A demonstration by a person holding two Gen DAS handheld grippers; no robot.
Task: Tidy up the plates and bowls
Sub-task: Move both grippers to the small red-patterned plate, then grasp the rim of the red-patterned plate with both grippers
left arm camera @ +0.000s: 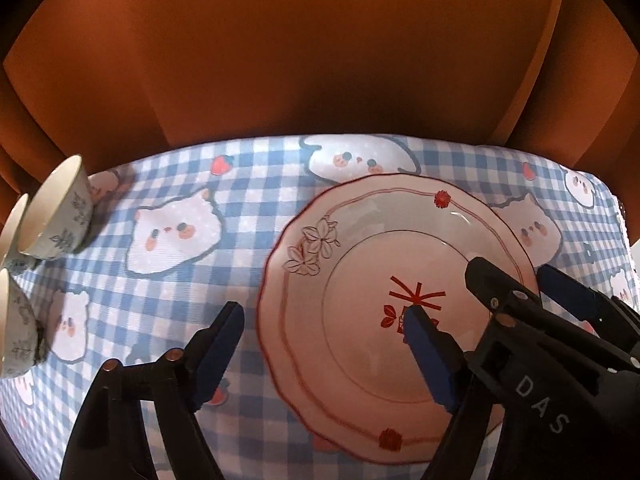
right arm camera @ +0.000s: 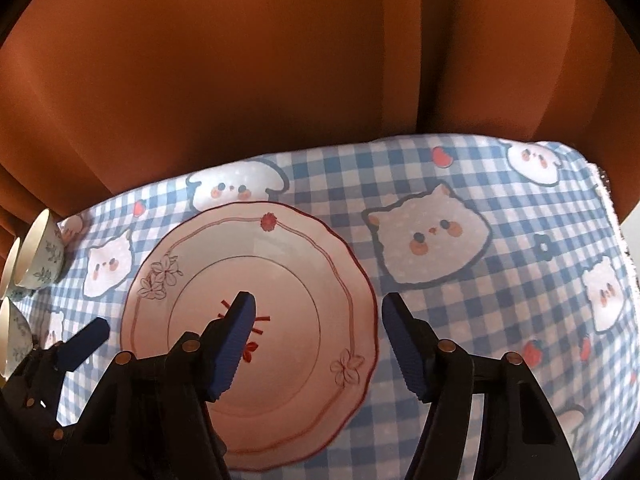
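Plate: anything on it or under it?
Nothing lies on the plate; both open tools hover over it. It sits flat on the checked cloth. What is directly beneath it is covered.

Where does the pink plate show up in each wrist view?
Left wrist: the plate fills the centre-right, under both grippers' fingers.
Right wrist: the plate lies centre-left, partly behind the right gripper.
Shared landmark: the bowls at the left edge.

One pink scalloped plate (left arm camera: 360, 320), three floral bowls (left arm camera: 60, 216) at the left, and two grippers (right arm camera: 320, 344).
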